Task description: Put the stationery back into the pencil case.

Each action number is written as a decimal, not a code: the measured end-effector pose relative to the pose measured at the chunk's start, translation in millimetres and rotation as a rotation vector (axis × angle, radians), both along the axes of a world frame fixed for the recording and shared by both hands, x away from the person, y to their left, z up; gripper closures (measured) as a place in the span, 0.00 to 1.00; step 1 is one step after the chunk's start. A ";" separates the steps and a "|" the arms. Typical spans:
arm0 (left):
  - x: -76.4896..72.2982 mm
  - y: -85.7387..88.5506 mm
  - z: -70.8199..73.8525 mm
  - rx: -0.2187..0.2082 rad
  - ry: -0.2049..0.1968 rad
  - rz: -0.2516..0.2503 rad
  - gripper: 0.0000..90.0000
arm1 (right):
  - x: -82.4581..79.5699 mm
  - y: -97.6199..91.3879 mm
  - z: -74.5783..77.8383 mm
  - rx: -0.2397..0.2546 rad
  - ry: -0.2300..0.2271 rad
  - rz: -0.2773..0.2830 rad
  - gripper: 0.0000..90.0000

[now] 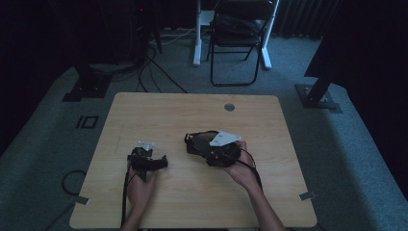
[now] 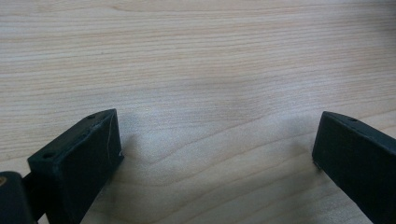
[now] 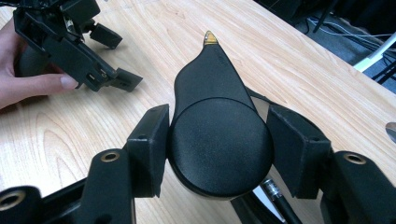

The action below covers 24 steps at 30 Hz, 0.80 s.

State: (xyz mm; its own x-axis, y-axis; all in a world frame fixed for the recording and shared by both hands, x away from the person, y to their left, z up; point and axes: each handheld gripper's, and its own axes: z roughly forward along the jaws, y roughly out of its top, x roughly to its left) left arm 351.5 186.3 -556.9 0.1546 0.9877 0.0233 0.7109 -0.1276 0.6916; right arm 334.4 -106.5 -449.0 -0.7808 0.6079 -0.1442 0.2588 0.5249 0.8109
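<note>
One black teardrop-shaped case (image 3: 219,140) sits clamped between the right gripper (image 3: 217,149) jaws, just above mid-table. The left gripper (image 2: 215,154), one of two, hovers released over bare wood, well apart. The table (image 1: 192,106) has broad open room toward every edge.

In the right gripper view, the black round-headed object (image 3: 219,144) sits between the jaws, its underside hidden and its lower end cut off by the bottom edge. From above, the right gripper (image 1: 192,143) covers it almost wholly. In the left gripper view, the left gripper (image 2: 215,144) has both jaws cut off by the picture's edges.
</note>
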 end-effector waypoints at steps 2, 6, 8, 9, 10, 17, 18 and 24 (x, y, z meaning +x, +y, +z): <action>0.0 0.0 0.0 0.000 0.000 0.000 0.02 | 0.7 -1.3 0.8 0.002 -0.001 -0.004 0.46; 0.0 0.0 0.0 0.000 0.000 0.000 0.02 | 2.2 -3.4 1.9 0.002 -0.006 -0.008 0.46; 0.0 0.0 0.0 0.000 0.000 0.000 0.02 | 2.5 -3.9 2.1 0.001 -0.005 -0.010 0.46; 0.0 0.0 0.0 0.000 0.000 0.000 0.02 | 3.5 -5.2 2.5 0.002 -0.006 -0.015 0.46; 0.0 0.0 0.0 0.000 0.000 0.000 0.02 | 3.5 -5.2 2.5 0.002 -0.006 -0.015 0.46; 0.0 0.0 0.0 0.000 0.000 0.000 0.02 | 8.0 -12.2 4.9 0.010 -0.011 -0.033 0.46; 0.0 0.0 0.0 0.000 0.000 0.000 0.02 | 8.0 -12.2 4.9 0.010 -0.011 -0.033 0.46; 0.0 0.0 0.0 0.000 0.000 0.000 0.02 | 12.0 -16.8 4.4 0.016 -0.007 -0.049 0.46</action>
State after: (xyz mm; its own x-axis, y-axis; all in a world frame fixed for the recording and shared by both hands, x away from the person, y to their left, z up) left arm 351.5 186.3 -556.9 0.1547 0.9877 0.0232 0.7111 -0.1277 0.6914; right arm 346.4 -123.3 -444.7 -0.7493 0.6474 -0.1396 0.2780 0.4988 0.8210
